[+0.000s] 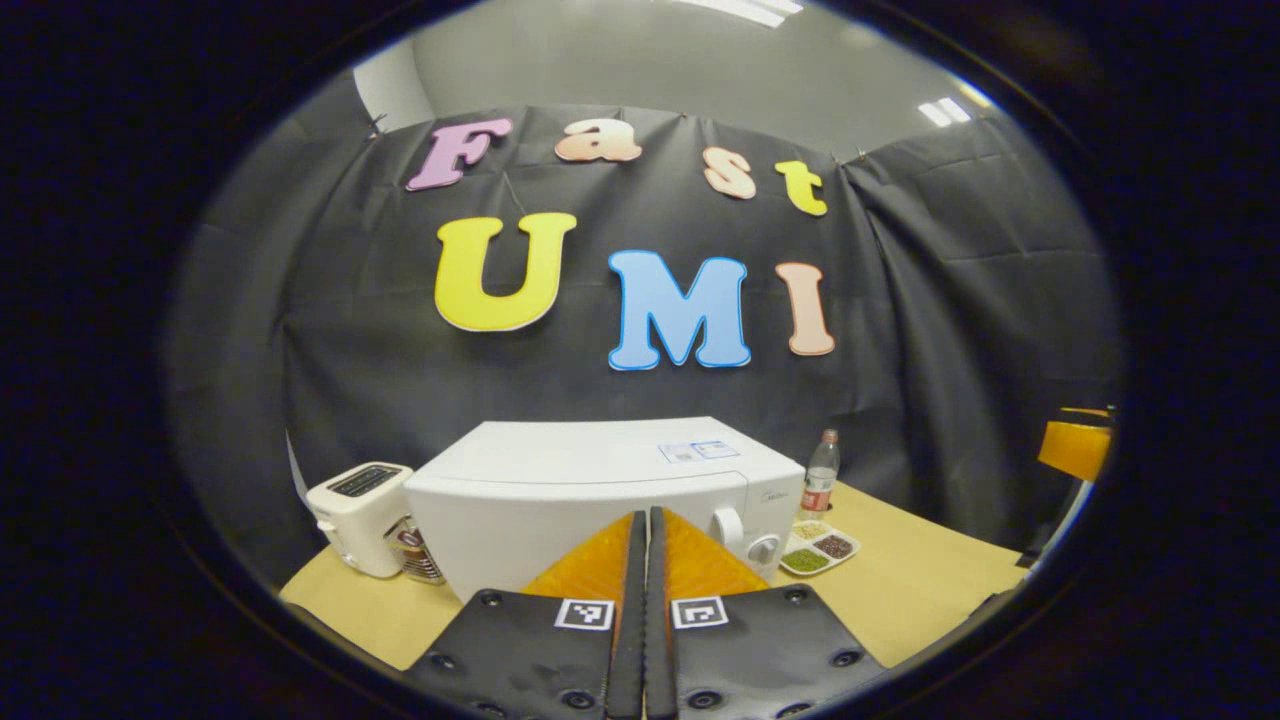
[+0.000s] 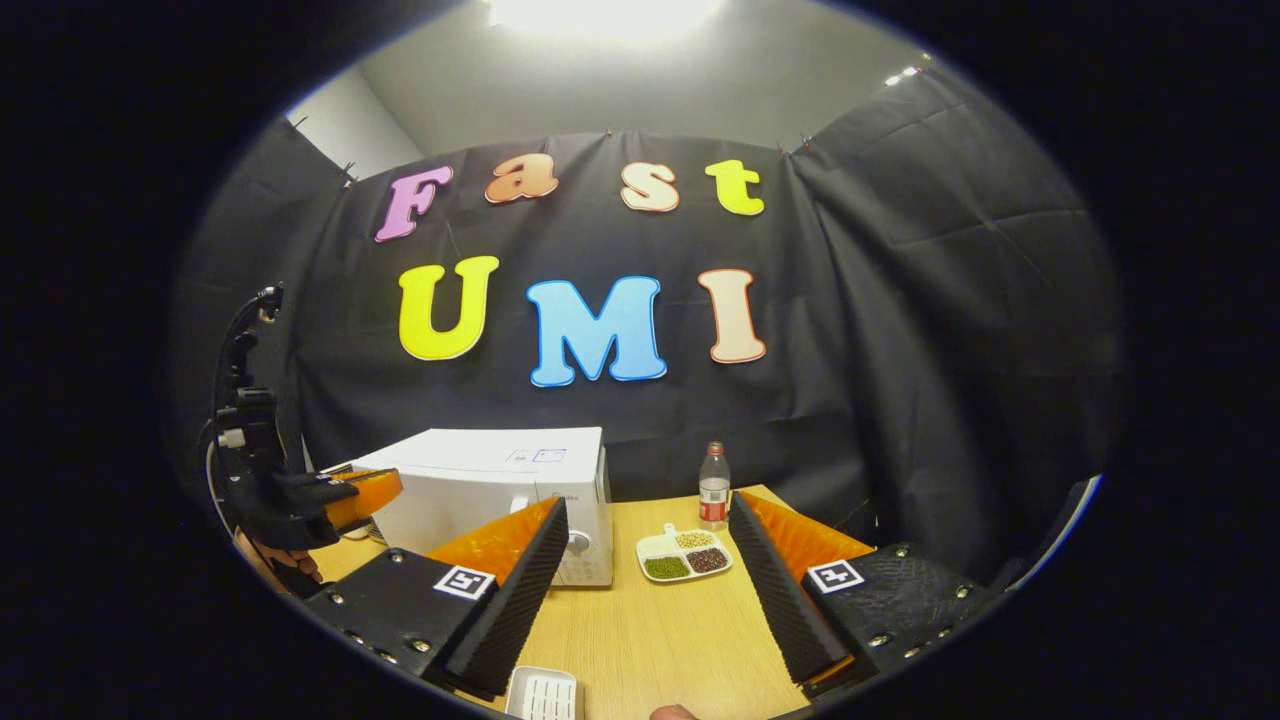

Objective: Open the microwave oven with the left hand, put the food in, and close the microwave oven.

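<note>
At the bottom centre of the left gripper view, the left gripper (image 1: 646, 560) has its jaws pressed together with nothing between them, aimed at the front of the microwave oven (image 1: 600, 500). At the bottom of the right gripper view, the right gripper (image 2: 648, 560) holds its jaws spread wide and empty above the desk (image 2: 660, 630). A white ribbed object (image 2: 542, 693) lies at the bottom edge; what it is cannot be told. Farther up, mid-frame, sits the divided plate of food (image 2: 684, 554), just right of the microwave, with a bottle (image 2: 713, 487) behind it. A toaster (image 1: 360, 515) stands at lower left of the left gripper view. The oven door looks closed, so by my reading nothing is done yet: opening, loading and closing all remain.
</note>
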